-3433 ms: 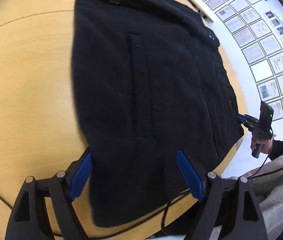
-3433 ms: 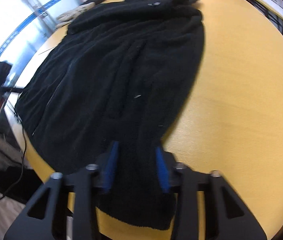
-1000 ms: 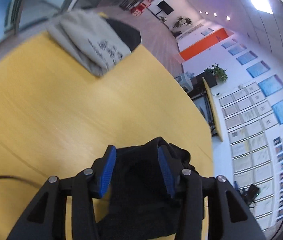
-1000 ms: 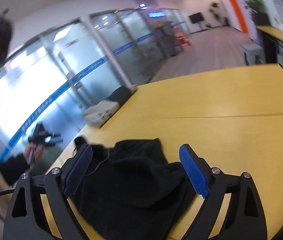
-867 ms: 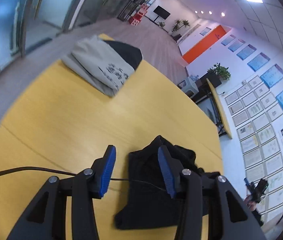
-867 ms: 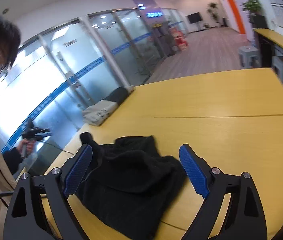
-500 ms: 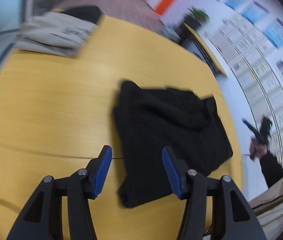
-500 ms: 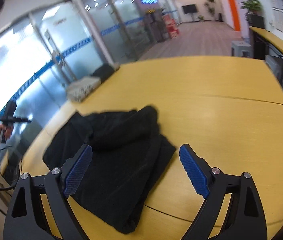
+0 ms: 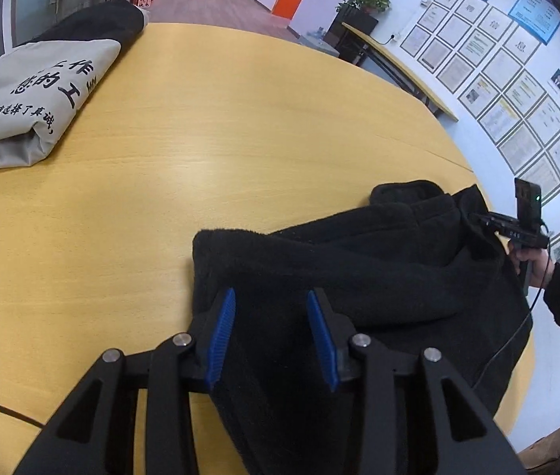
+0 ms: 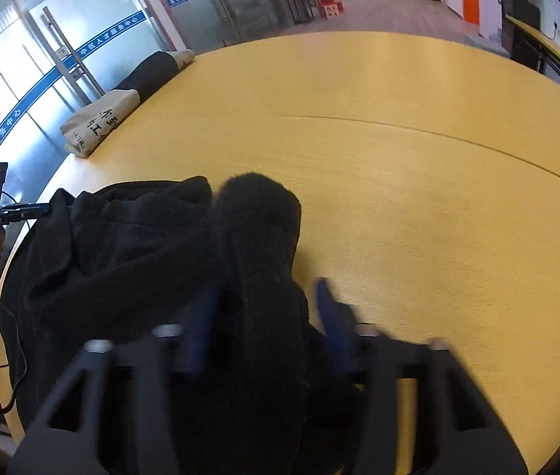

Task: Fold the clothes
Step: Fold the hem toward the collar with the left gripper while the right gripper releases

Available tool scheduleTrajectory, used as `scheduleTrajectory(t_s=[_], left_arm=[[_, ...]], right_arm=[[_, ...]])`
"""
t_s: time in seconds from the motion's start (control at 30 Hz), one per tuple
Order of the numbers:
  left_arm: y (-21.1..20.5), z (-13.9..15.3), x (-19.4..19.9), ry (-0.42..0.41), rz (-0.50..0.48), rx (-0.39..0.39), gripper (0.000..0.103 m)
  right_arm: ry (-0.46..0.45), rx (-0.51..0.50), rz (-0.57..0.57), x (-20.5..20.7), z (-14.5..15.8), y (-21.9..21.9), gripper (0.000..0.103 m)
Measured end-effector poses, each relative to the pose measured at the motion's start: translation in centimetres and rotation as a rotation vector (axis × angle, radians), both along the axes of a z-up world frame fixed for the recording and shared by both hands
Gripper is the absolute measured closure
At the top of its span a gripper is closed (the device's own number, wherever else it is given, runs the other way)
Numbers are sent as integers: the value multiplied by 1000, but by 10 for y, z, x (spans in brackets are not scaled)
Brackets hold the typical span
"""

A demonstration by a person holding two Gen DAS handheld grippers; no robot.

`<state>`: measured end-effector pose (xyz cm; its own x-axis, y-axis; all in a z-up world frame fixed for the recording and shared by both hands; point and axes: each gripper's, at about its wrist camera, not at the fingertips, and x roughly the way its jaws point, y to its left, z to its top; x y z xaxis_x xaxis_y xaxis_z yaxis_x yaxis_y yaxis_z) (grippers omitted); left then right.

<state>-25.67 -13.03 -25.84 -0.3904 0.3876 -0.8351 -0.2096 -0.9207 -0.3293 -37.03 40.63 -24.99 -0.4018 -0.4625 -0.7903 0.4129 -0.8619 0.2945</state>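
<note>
right gripper (image 10: 264, 316): motion-blurred | black fleece (image 10: 129, 261): bottom edge cropped

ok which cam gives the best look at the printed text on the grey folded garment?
Left wrist: the grey folded garment lies close, its black characters sharp. In the right wrist view it sits small at the far table edge, with only a few characters showing.

There is one black fleece jacket (image 9: 378, 277), and it lies on one round yellow table (image 9: 220, 130). One folded grey garment with black printed characters (image 9: 30, 91) lies there too, and one dark folded garment (image 9: 97, 23) is just behind it (they touch). Two grippers show: the left gripper (image 9: 271, 336) and the right gripper (image 10: 266, 320). At the table edge one hand (image 9: 531, 263) holds one black camera device (image 9: 523, 217). One potted plant (image 9: 363, 0) stands far back.
</note>
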Motion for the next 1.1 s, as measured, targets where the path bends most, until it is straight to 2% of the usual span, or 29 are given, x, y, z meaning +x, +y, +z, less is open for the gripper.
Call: scheduleTrajectory(t_s=[0.17,0.2,0.33,0.43,0.53,0.6,0.63,0.73,0.77,0.83,0.87,0.93,0.97,1.0,1.03,1.1], left_arm=[[-9,3,1,12,-17,-17,63],[-11,4,1,14,-20,-20,63],[-18,6,2,24,-33,-34,50],[-21,6,0,22,-47,-36,45],[-6,-15,-15,-33,-102,-43,45],[-2,-29,-23,-78,-101,-48,45],[-3,-31,-27,-87,-88,-28,47],[-17,-22,-32,-61,-22,39,85],[-21,-20,-31,-53,-11,42,89],[-25,-22,-30,-54,0,39,91],[-28,-23,-29,-54,5,38,93],[-32,-24,-27,-55,16,36,93],[-35,-25,-27,-55,22,34,93],[-37,-25,-26,-55,27,33,93],[-39,-26,-25,-55,33,32,93],[-44,-27,-24,-56,44,29,92]], right_arm=[[125,-64,-88,35,36,27,95],[121,-67,-101,39,37,35,95],[96,-19,-84,42,30,42,95],[114,-61,-115,40,32,48,95],[91,-75,-140,37,24,51,95],[75,-85,-153,35,20,52,95],[75,-97,-158,36,21,54,95],[127,-146,-152,46,38,59,95],[154,-158,-151,50,45,62,95],[163,-153,-175,55,46,76,95],[132,-122,-200,53,36,84,95],[77,-52,-250,49,17,102,103],[59,-6,-277,47,9,112,103],[46,-5,-307,46,4,124,103],[39,-31,-328,46,5,133,103],[60,-15,-283,47,18,129,102]])
